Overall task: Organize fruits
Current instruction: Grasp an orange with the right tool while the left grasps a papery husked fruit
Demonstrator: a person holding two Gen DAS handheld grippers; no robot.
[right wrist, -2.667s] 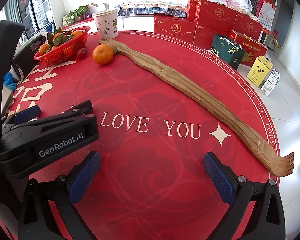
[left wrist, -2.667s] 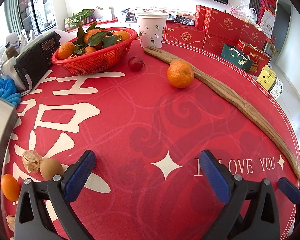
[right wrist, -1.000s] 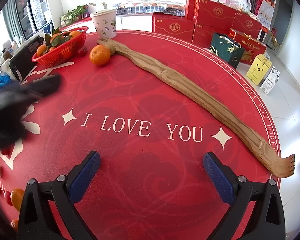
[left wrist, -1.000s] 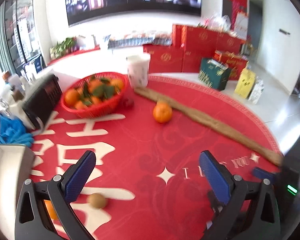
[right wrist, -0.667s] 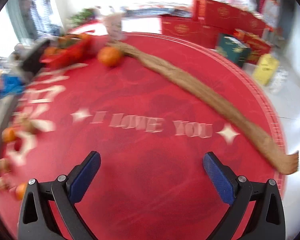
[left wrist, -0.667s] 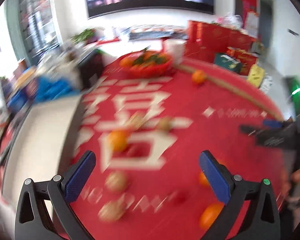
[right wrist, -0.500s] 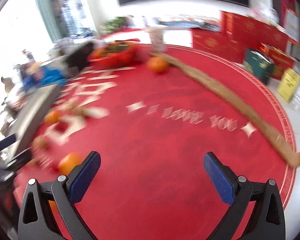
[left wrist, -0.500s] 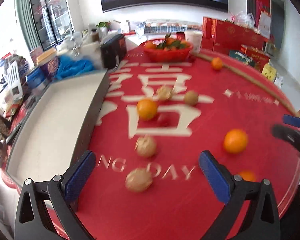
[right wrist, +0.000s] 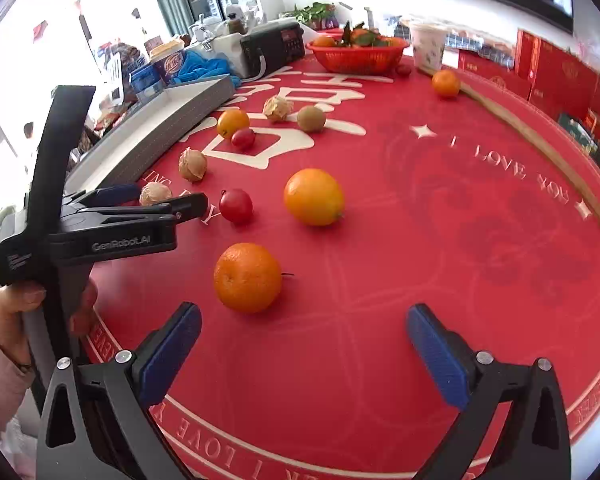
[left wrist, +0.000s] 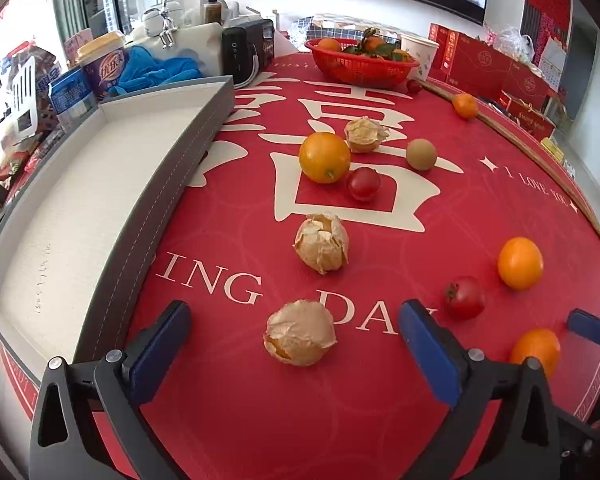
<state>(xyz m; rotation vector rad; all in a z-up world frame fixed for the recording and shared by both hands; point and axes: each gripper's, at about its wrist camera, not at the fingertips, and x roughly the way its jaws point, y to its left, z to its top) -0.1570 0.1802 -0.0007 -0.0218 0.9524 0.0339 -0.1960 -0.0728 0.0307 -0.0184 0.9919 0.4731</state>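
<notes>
Loose fruit lies on the red round tablecloth. In the left wrist view my left gripper (left wrist: 296,344) stands open, with a papery husked fruit (left wrist: 300,332) on the cloth between its fingers, not gripped. Beyond it lie a second husked fruit (left wrist: 321,242), an orange (left wrist: 324,157), a cherry tomato (left wrist: 363,184) and a kiwi (left wrist: 421,154). My right gripper (right wrist: 304,350) is open and holds nothing; an orange (right wrist: 247,277) sits just ahead of its left finger. Farther on are another orange (right wrist: 314,196) and a tomato (right wrist: 236,205). A grey tray (left wrist: 80,200) with a white inside lies at the left.
A red basket (left wrist: 360,68) of mandarins stands at the far side beside a paper cup (right wrist: 428,46). A long wooden stick (right wrist: 540,136) runs along the right rim, with a lone mandarin (left wrist: 464,105) against it. A radio, boxes and cups crowd behind the tray. A hand (right wrist: 4,320) holds the left gripper.
Both grippers swung left from the far side of the table to the near side, where the scattered fruit and the tray now show. Both stayed open.
</notes>
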